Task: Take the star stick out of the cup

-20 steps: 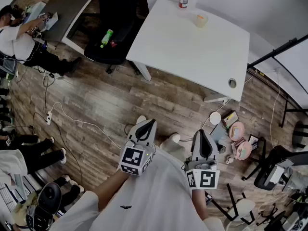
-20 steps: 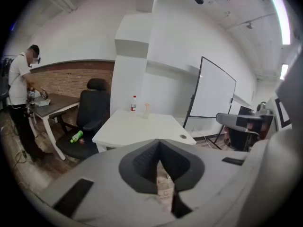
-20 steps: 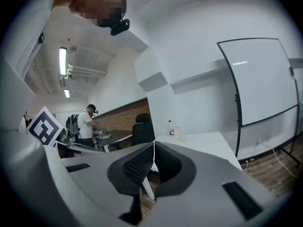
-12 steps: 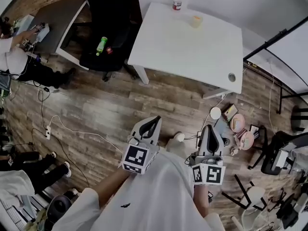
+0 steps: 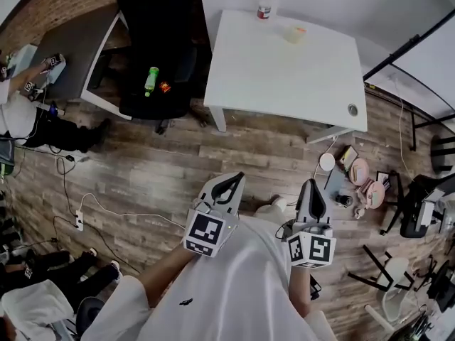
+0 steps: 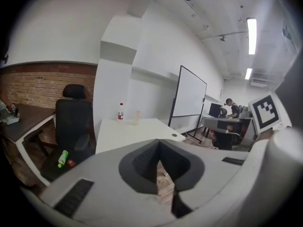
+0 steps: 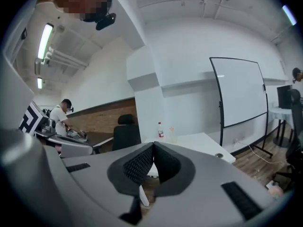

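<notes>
Room: an office seen steeply from above, with a wood-plank floor (image 5: 163, 155), white walls and a strip of brick wall.
Nearest: the person's white-sleeved arms, held close to the body, one tool in each hand.
Left hand-held gripper (image 5: 233, 179): jaws closed tip to tip with nothing between them. Only floor shows through the gap behind the tips.
Right hand-held gripper (image 5: 313, 184): jaws pressed together, empty.
Markers: each gripper's cube bears a black-and-white square pattern, with no words.
Middle distance: a black office chair (image 5: 153, 48) with a green bottle (image 5: 151, 79) lying on its seat.
Tabletop (image 5: 284, 84): white, well apart from both grippers, with bare floor between.
Cup (image 5: 294, 33): small and pale, near the far edge of the tabletop.
Drink bottle (image 5: 264, 4): clear with a red cap, standing near the cup.
Star stick (image 5: 301, 29): a small orange tip at the cup's rim. It seems still in the cup, but is too small to show a star shape.
Far: a whiteboard (image 6: 189, 96) on a stand, and people seated at other desks.
Step in hand: the approach, by my reading. No grasp has begun.
Next move: come up to the tabletop, part one gripper's jaws, close them on the stick above the rim and lift straight up. The other gripper may need to steady the light cup.
Writing: the drink bottle's red label is too small to read, and nothing else is legible.
</notes>
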